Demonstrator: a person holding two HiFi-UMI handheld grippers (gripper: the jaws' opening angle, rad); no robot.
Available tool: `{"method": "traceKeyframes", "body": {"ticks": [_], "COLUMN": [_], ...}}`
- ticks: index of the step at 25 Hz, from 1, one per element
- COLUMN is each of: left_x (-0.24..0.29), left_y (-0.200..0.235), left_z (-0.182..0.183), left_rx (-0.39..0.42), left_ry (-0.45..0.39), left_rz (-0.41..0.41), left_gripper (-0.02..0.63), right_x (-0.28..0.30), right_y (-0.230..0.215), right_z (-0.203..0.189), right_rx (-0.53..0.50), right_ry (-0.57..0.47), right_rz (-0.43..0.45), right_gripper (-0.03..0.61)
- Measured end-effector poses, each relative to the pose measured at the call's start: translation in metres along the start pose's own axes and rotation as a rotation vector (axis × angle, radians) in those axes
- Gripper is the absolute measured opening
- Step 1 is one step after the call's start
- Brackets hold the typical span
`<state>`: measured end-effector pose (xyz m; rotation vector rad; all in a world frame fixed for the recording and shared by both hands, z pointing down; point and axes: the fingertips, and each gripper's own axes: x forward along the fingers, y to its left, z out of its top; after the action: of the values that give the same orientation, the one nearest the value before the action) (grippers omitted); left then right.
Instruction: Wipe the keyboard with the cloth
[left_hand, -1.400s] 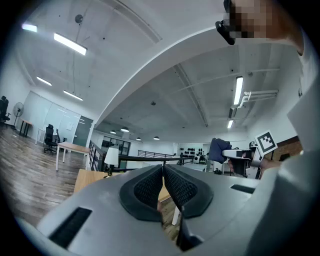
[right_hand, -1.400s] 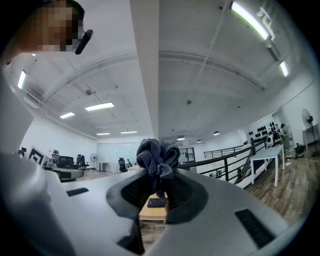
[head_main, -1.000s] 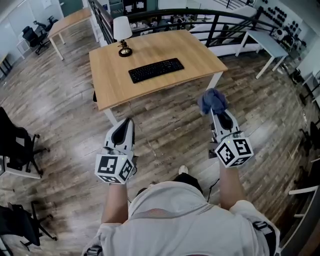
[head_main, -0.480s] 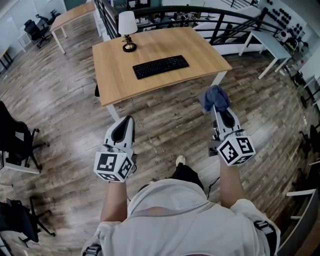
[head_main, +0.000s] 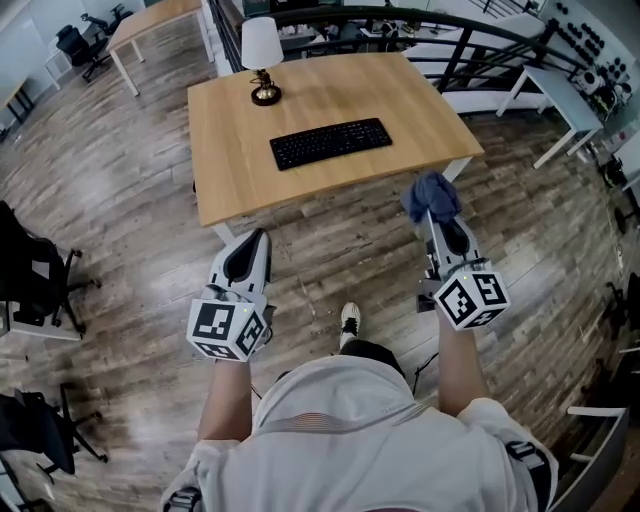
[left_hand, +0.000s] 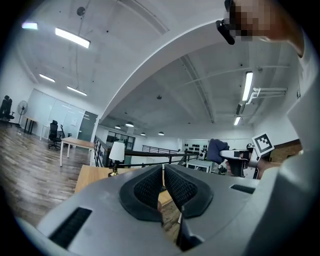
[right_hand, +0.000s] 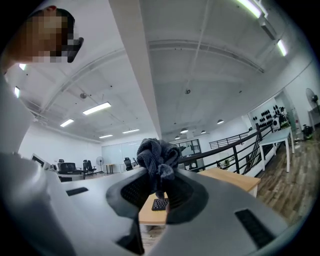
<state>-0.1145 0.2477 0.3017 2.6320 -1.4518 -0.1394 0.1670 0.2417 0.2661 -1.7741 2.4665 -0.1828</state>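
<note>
The step in hand was judged to be the approach, with no wiping yet begun. The cloth (head_main: 430, 196), a bunched dark blue-grey wad, was clamped between the fingers of the right gripper (head_main: 434, 218) and held over the wooden floor (head_main: 330, 250), well apart from the keyboard (head_main: 331, 143). The keyboard lay flat near the middle of the tabletop (head_main: 410, 100), and a lamp (head_main: 262, 48) was set beyond it toward the far left. The left gripper (head_main: 254, 243) was held low on the other side, its fingers pressed together with nothing between them. In the right gripper view most of the cloth was seen bulging past the fingertips, and only a narrow fold was pinched. A firm squeeze would therefore be needed so that the cloth was not dragged out by the keys. The wad, not the hard fingers, should be brought down onto the keys, and it should be swept lightly along the rows from one end to the other. The keyboard was judged likely to slide on the smooth wood, so the empty left gripper could be rested against one end to steady it. The lamp should be given a wide berth on the leftward strokes.
</note>
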Motion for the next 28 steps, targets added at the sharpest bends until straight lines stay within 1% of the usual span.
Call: {"method": "traceKeyframes", "body": {"ticks": [4, 9, 12, 15, 18, 22, 28], "left_x": [0.052, 0.123, 0.159, 0.183, 0.202, 0.225, 0.258], "left_y": [0.012, 0.01, 0.013, 0.024, 0.039, 0.071, 0.144], "left_z": [0.008, 0.011, 0.004, -0.007, -0.015, -0.023, -0.037], "left_rx": [0.009, 0.019, 0.007, -0.015, -0.029, -0.051, -0.107], "left_ry": [0.006, 0.024, 0.038, 0.058, 0.085, 0.099, 0.134], "left_rz": [0.032, 0.068, 0.1, 0.14, 0.163, 0.185, 0.187], "left_gripper": [0.023, 0.023, 0.023, 0.023, 0.023, 0.023, 0.023], "right_x": [0.046, 0.089, 0.115, 0.141, 0.169, 0.211, 0.287], "right_y": [-0.036, -0.1, -0.137, -0.159, -0.166, -0.167, -0.151], "right_z": [0.005, 0.009, 0.004, -0.011, -0.024, -0.038, -0.053], "right_rx": [0.02, 0.055, 0.078, 0.093, 0.113, 0.113, 0.087], "right_ry": [0.009, 0.035, 0.059, 0.102, 0.149, 0.192, 0.245], "right_rz": [0.019, 0.033, 0.045, 0.063, 0.082, 0.102, 0.101], "right_gripper": [0.118, 0.118, 0.118, 0.118, 0.118, 0.12, 0.12]}}
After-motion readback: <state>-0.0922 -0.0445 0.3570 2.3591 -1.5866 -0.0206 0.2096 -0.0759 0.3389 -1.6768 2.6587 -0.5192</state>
